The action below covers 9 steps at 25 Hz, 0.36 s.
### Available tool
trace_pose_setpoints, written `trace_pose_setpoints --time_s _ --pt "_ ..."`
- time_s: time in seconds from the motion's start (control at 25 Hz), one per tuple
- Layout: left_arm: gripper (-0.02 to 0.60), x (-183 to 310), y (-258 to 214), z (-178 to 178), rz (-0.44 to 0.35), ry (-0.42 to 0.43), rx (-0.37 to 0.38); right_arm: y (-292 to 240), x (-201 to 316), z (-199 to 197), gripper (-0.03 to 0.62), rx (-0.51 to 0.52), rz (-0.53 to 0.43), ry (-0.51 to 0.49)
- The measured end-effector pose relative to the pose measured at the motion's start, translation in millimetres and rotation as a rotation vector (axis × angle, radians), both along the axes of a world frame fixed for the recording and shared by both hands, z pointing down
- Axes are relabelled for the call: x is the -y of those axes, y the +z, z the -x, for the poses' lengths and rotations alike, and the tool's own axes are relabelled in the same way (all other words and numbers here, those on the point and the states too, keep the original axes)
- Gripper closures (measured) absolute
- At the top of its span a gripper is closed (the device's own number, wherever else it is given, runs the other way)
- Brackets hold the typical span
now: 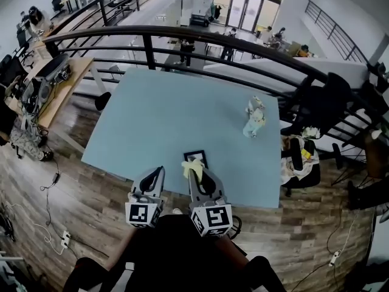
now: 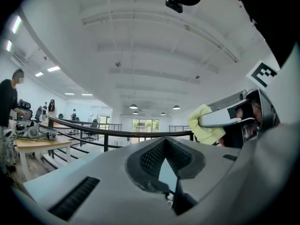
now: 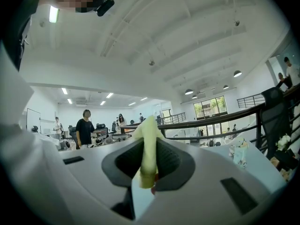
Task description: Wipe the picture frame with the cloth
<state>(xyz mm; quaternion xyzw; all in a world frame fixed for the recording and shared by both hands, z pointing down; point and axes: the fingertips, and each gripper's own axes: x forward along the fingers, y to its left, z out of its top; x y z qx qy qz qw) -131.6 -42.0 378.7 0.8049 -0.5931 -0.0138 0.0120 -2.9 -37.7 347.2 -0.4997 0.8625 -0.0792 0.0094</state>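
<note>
A small black picture frame (image 1: 196, 156) lies flat on the light blue table (image 1: 164, 114), near its front edge. My right gripper (image 1: 193, 168) (image 3: 147, 142) hovers just in front of the frame, shut on a pale yellow cloth (image 1: 191, 166) (image 3: 149, 144) that sticks up between its pads. In the left gripper view the cloth (image 2: 204, 125) and the right gripper (image 2: 225, 118) show at the right. My left gripper (image 1: 158, 174) (image 2: 165, 149) is beside it on the left, over the table's front edge, shut with nothing in it. Both point slightly upward.
A small pastel toy figure (image 1: 254, 118) (image 3: 239, 154) stands on the table's far right. A black railing (image 1: 182, 36) runs behind the table. A chair with clutter (image 1: 301, 158) stands to the right. A wooden desk with gear (image 1: 51, 81) and people (image 3: 86, 125) are to the left.
</note>
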Motion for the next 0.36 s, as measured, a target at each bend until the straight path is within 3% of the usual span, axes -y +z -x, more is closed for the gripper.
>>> trace_pose_setpoints --time_s 0.36 --pt "0.584 -5.2 -2.4 3.4 -0.018 0.001 0.007 -10.5 -2.2 4.9 0.536 -0.011 -0.005 -0.013"
